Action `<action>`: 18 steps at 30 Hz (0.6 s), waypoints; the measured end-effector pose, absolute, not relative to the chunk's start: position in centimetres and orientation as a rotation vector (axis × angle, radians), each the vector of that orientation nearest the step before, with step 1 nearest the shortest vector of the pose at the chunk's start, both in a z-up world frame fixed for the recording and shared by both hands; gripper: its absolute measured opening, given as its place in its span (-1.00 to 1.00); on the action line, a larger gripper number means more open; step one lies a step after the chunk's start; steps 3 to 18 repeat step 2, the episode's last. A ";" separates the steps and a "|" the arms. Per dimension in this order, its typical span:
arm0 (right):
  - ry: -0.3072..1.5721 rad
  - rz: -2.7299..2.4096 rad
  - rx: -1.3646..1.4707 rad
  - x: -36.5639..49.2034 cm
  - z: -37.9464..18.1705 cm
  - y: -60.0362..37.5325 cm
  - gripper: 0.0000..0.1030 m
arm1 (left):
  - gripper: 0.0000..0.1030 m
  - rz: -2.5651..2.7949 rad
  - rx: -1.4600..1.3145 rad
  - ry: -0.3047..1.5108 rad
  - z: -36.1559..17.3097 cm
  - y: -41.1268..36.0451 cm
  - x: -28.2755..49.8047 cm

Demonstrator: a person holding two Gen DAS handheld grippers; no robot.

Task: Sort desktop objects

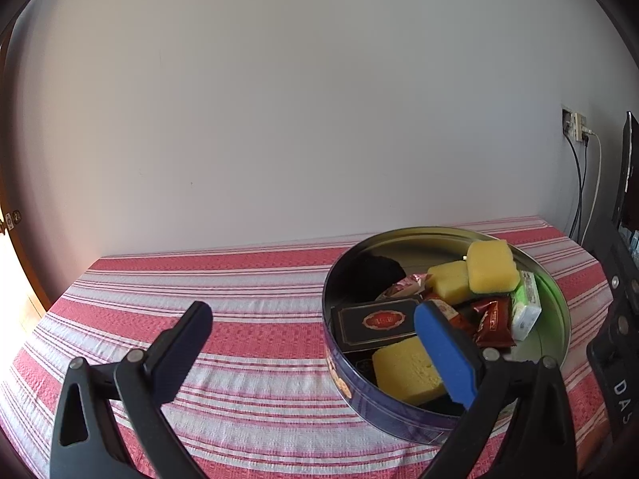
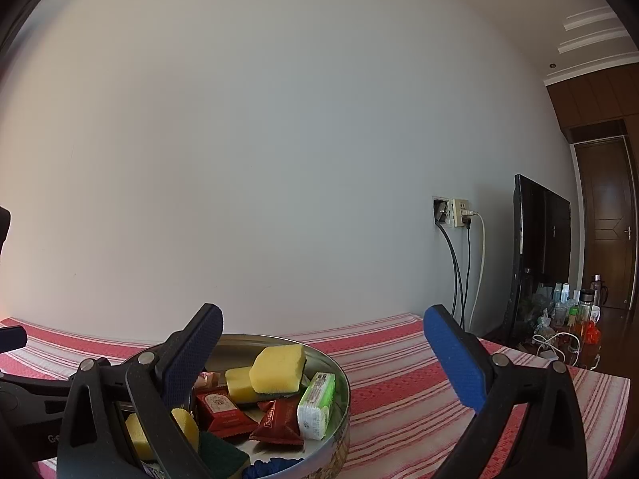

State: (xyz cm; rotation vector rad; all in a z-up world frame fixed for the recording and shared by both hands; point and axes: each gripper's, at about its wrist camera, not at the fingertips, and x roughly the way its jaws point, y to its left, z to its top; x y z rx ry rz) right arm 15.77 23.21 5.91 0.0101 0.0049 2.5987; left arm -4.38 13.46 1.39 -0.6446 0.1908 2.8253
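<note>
A round blue tin with a shiny inside sits on the red-and-white striped tablecloth. It holds yellow sponges, red snack packets, a dark box and a green-white tissue pack. My left gripper is open and empty, its right finger over the tin's near side. In the right wrist view the tin lies low left with the sponges, packets and tissue pack. My right gripper is open and empty above the tin's right part.
A white wall runs behind the table. A socket with cables is on the wall at right. A black TV and a cluttered stand with bottles are past the table's right edge. A wooden door is far right.
</note>
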 end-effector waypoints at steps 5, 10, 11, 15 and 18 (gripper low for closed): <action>0.004 2.598 0.009 15.8 5.9 23.2 0.99 | 0.99 2.822 -0.650 0.189 1.4 13.4 -4.5; 0.004 2.598 0.009 15.8 5.9 23.2 0.99 | 0.99 2.822 -0.650 0.189 1.4 13.4 -4.5; 0.004 2.598 0.009 15.8 5.9 23.2 0.99 | 0.99 2.822 -0.650 0.189 1.4 13.4 -4.5; 0.004 2.598 0.009 15.8 5.9 23.2 0.99 | 0.99 2.822 -0.650 0.189 1.4 13.4 -4.5; 0.004 2.598 0.009 15.8 5.9 23.2 0.99 | 0.99 2.822 -0.650 0.189 1.4 13.4 -4.5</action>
